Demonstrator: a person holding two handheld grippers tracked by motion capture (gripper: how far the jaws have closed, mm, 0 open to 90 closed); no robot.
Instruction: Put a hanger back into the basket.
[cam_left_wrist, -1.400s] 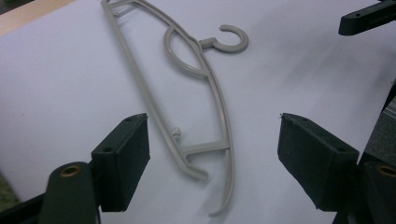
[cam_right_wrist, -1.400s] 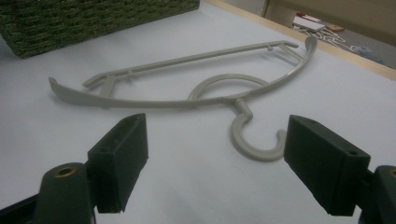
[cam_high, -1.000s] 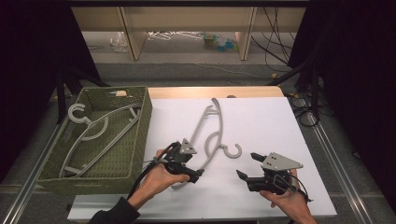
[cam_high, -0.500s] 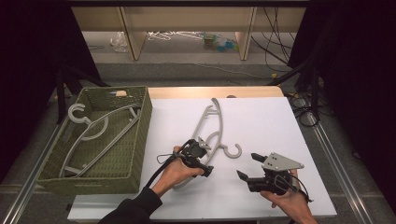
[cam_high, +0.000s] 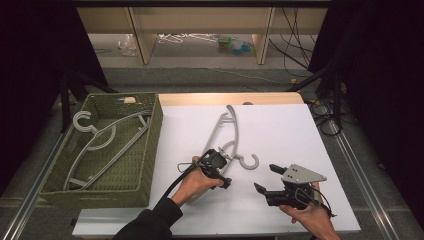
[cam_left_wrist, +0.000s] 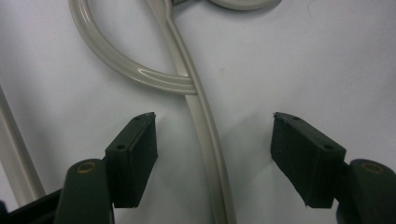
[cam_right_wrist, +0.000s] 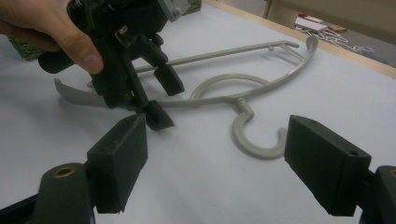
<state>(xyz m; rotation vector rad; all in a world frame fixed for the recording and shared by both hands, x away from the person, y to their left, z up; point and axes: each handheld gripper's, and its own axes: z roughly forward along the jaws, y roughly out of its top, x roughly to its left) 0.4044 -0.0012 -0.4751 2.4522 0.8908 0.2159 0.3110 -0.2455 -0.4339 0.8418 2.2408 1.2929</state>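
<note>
Where the near edge of the white desk (cam_high: 280, 125) meets the person's hands, the right tool (cam_high: 265, 180) rests low at about 5 o'clock, jaws spread wide with nothing between them, pointing toward 10 o'clock at the hanger's hook. Right gripper view confirms: both black jaws apart, bare desk between.

Left tool (cam_high: 220, 167), held in the left hand (cam_high: 192, 182), sits just beyond, near the desk's centre at about 6 o'clock. It is tipped down over the grey plastic hanger (cam_high: 227, 137). Jaws have just been closing but remain parted; left gripper view shows one arm of the hanger (cam_left_wrist: 205, 135) running between the pads, touching neither. Tool is open, straddling the arm, not gripping.

Hanger lies flat on the desk, hook end (cam_high: 250, 162) toward 5 o'clock, long body running away toward 12 o'clock.

Farther out at 9 o'clock, a green woven basket (cam_high: 150, 145) stands off the desk's left edge, holding another grey hanger (cam_high: 100, 137) laid slantwise.

Beyond the desk at 12 o'clock, a low wooden shelf (cam_high: 200, 20) with loose clutter (cam_high: 235, 44) under it.
</note>
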